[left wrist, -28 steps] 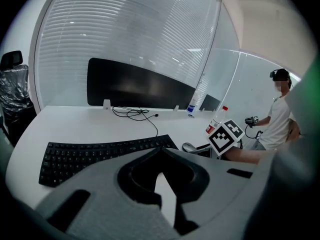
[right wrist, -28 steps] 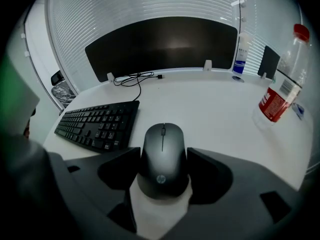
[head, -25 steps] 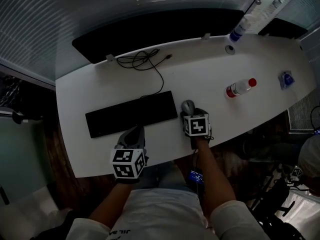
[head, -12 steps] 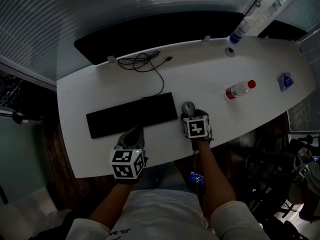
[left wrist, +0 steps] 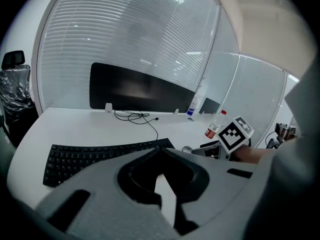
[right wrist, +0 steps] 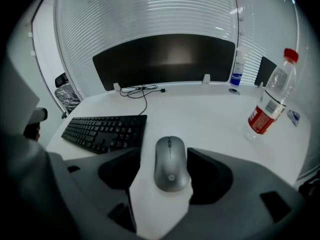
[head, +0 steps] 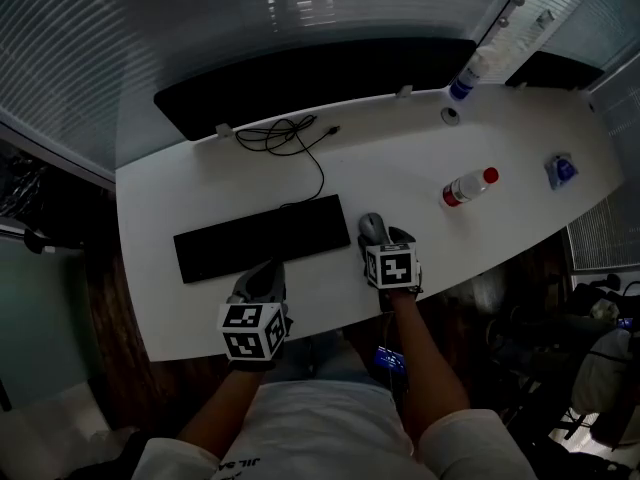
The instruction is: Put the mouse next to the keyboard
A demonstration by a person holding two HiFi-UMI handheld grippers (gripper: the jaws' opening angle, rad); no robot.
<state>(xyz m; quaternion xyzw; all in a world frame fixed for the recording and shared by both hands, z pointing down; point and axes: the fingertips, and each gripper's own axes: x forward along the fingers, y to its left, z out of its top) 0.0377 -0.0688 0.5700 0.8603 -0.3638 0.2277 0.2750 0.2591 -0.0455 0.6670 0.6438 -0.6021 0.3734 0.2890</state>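
Jaws: right gripper (right wrist: pixel 164 153) spread astride mouse (right wrist: pixel 170 166), left gripper (left wrist: pixel 161 149) closed; keyboard (right wrist: pixel 105 130) beside, bottle (right wrist: pixel 270 101) near.

Desk (head: pixel 400 163), white: black panel (head: pixel 310 73) upright along rear edge. Black cable (head: pixel 285 133) coiled just in front of panel, left part. Blue-label bottle (head: pixel 465 76) at panel's rt end, small cap (head: pixel 451 116) beside. Red-cap bottle (right wrist: pixel 270 96) upright, well fwd of panel, rt. Blue packet (head: pixel 560 170) further rt.

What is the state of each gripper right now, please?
Left gripper: closed, holding nothing.
Right gripper: open; the mouse lies between its jaws, not gripped.
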